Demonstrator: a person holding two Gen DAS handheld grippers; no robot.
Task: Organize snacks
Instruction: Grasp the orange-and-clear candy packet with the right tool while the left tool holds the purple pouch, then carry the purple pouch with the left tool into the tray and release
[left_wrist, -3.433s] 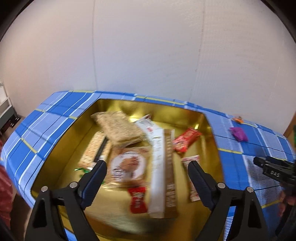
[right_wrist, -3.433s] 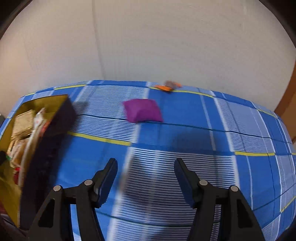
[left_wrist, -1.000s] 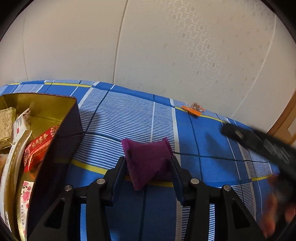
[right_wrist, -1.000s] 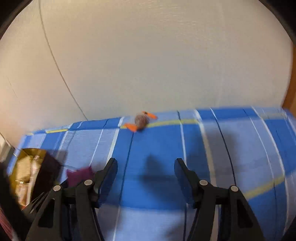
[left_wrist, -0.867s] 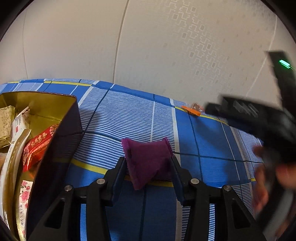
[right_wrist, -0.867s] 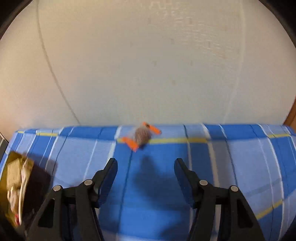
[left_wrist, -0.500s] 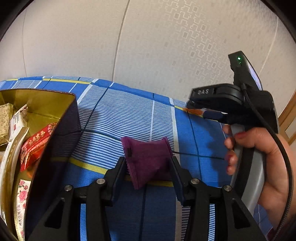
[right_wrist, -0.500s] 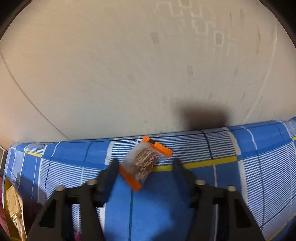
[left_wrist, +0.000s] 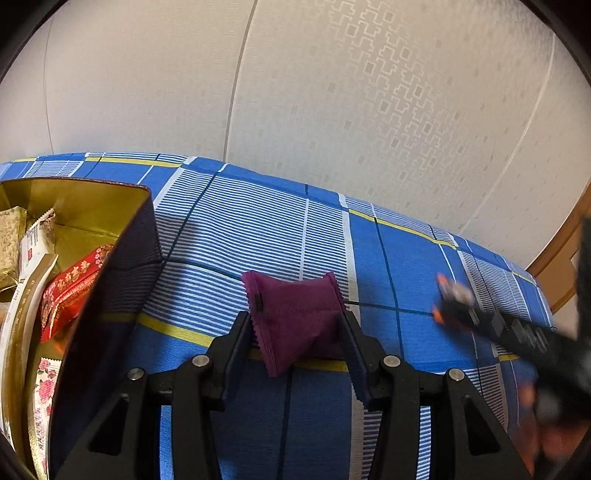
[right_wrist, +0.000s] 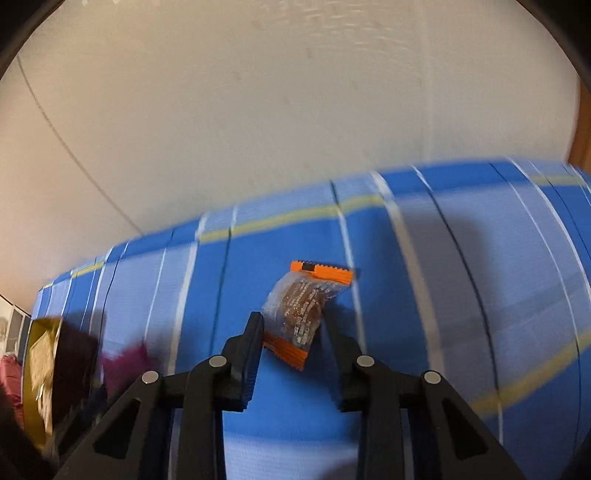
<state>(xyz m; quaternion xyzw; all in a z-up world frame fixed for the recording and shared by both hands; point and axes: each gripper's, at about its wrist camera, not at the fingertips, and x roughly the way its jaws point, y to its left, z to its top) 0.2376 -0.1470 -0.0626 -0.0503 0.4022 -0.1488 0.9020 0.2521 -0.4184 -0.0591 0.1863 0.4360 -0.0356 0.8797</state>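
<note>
My left gripper (left_wrist: 295, 332) is shut on a purple snack packet (left_wrist: 293, 317) and holds it just above the blue checked tablecloth (left_wrist: 258, 229). The gold-lined box (left_wrist: 92, 206) with several snacks stands to its left. My right gripper (right_wrist: 293, 332) is shut on a clear snack packet with orange ends (right_wrist: 301, 310), held above the cloth; it shows blurred at the right of the left wrist view (left_wrist: 454, 299). The box (right_wrist: 40, 354) and the purple packet (right_wrist: 125, 365) show blurred at the far left of the right wrist view.
A pale wall (left_wrist: 332, 92) runs behind the table. A wooden frame edge (left_wrist: 554, 273) stands at the far right. The box's dark outer wall (left_wrist: 110, 314) rises close to the left of my left gripper.
My right gripper closed on the orange-ended packet by the wall and pulled it back over the cloth. My left gripper stayed shut on the purple packet, barely moving.
</note>
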